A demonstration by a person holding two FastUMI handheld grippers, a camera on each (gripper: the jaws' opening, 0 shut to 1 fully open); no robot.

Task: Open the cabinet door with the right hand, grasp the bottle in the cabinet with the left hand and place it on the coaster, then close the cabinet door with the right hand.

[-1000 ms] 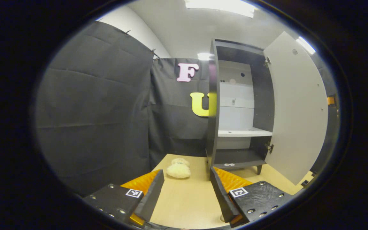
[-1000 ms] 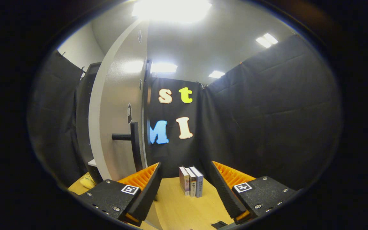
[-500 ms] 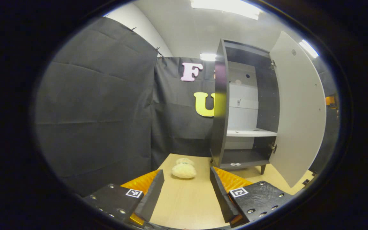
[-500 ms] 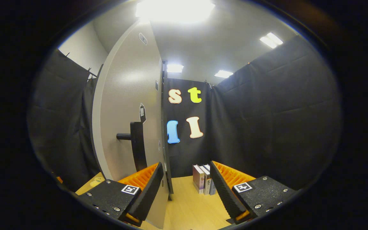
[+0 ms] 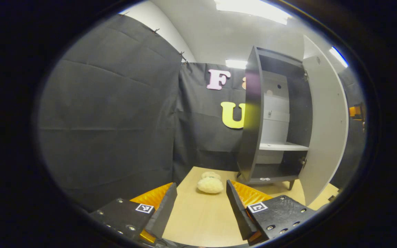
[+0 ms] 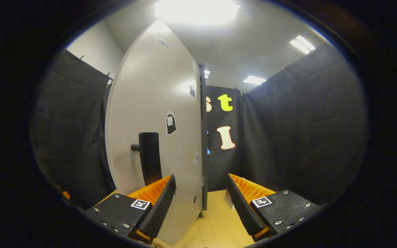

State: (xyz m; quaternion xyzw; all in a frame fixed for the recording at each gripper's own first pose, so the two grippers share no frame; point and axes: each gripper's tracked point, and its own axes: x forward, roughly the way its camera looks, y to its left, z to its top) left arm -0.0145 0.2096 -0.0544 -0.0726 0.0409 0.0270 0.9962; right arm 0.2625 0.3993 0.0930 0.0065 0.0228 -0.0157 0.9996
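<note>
Right gripper gaping, empty, nudging cabinet door beside its handle; risk: finger slipping off, door left ajar.

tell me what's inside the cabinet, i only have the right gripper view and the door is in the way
observer: the left gripper view looks into the open cabinet; its white shelf looks bare.
operator: anything lying in front of it
observer: a cream plush toy lies on the table, beside the cabinet's foot.
operator: and the other hand, holding anything
observer: no, the left gripper is open above the table, with nothing between its fingers.
</note>
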